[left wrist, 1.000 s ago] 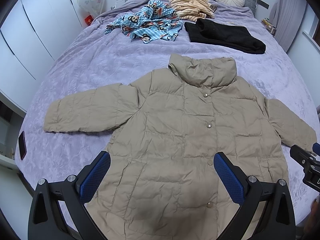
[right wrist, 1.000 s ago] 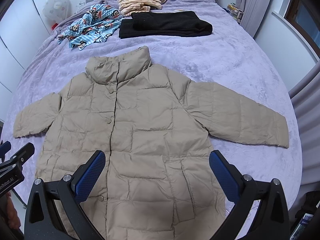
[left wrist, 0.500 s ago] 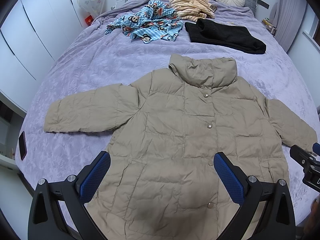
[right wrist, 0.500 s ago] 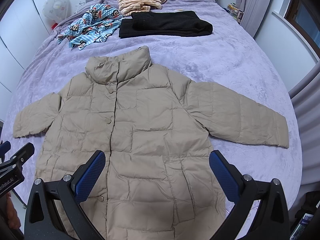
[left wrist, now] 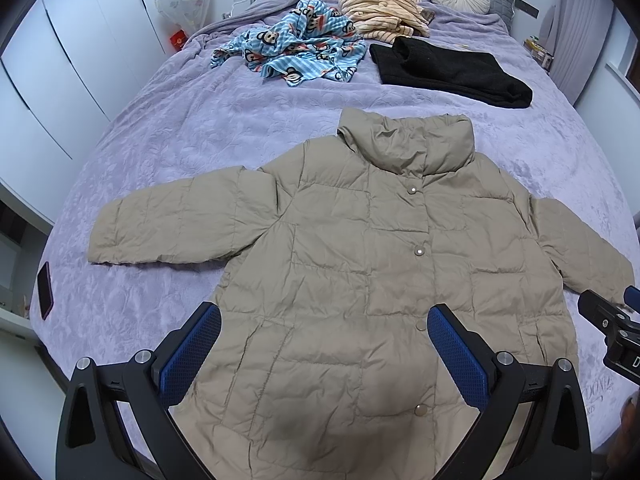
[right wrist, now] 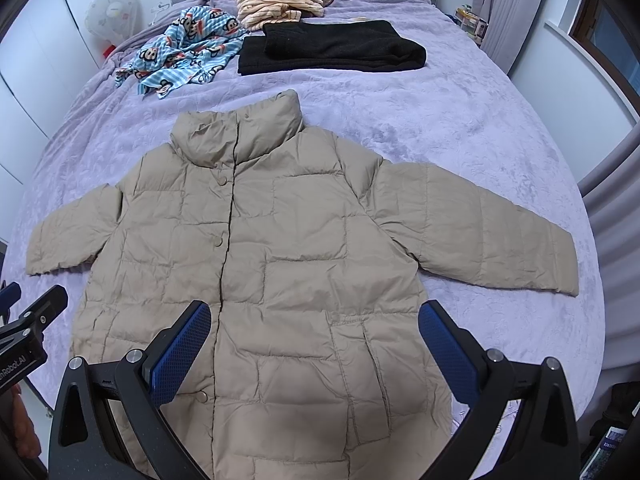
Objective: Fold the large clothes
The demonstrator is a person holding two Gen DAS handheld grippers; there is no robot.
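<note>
The beige padded jacket (left wrist: 360, 272) lies flat and buttoned on the purple bed cover (left wrist: 192, 128), both sleeves spread out. The left gripper (left wrist: 324, 344) and the right gripper (right wrist: 316, 340) hover above its lower part, fingers wide apart, holding nothing.

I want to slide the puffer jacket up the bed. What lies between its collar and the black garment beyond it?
Only bare purple bedspread lies between the jacket collar and the folded black garment; the right wrist view shows this stretch plainly.
</note>
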